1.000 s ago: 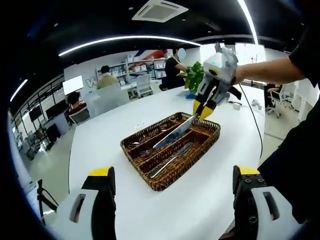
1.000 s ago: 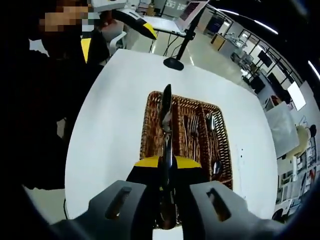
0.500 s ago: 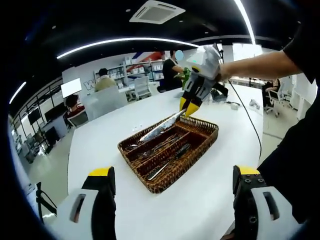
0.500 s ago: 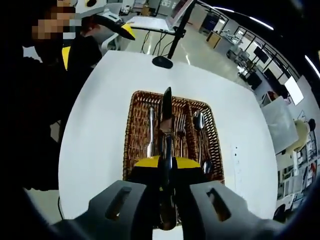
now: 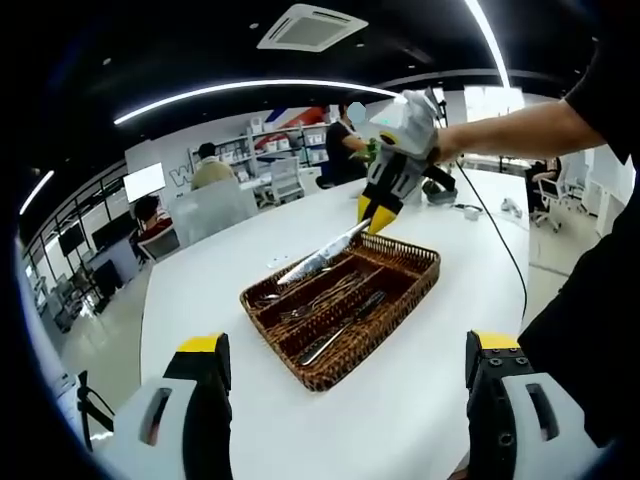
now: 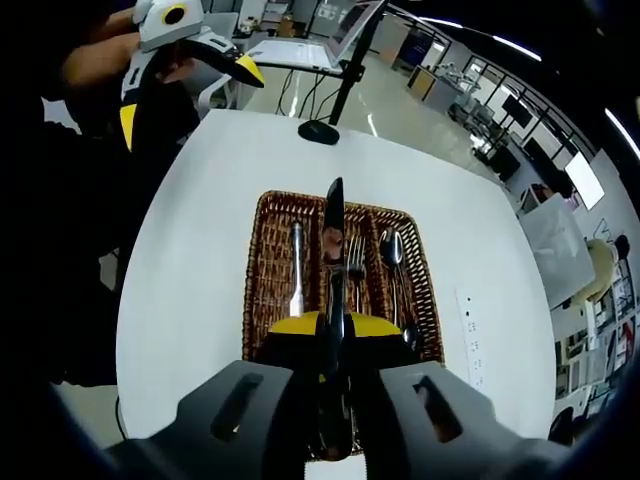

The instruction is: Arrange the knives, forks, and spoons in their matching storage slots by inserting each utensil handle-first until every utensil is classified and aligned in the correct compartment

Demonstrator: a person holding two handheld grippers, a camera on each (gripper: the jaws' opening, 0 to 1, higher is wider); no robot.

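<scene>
Right gripper (image 6: pixel 332 330) clamps a knife (image 6: pixel 333 235) above the wicker tray (image 6: pixel 262 290), apparently clear of it; left gripper (image 5: pixel 345 370) gapes wide.

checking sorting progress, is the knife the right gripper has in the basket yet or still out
Out. The right gripper is shut on the knife, holding it slanted in the air above the wicker basket.

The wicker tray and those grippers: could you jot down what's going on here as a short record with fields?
Surface: white table
Tray: wicker tray with long compartments
Already in tray: knife, fork, spoon
Right gripper: clamped on a second knife, held above the tray
Left gripper: jaws apart, holding nothing
</scene>
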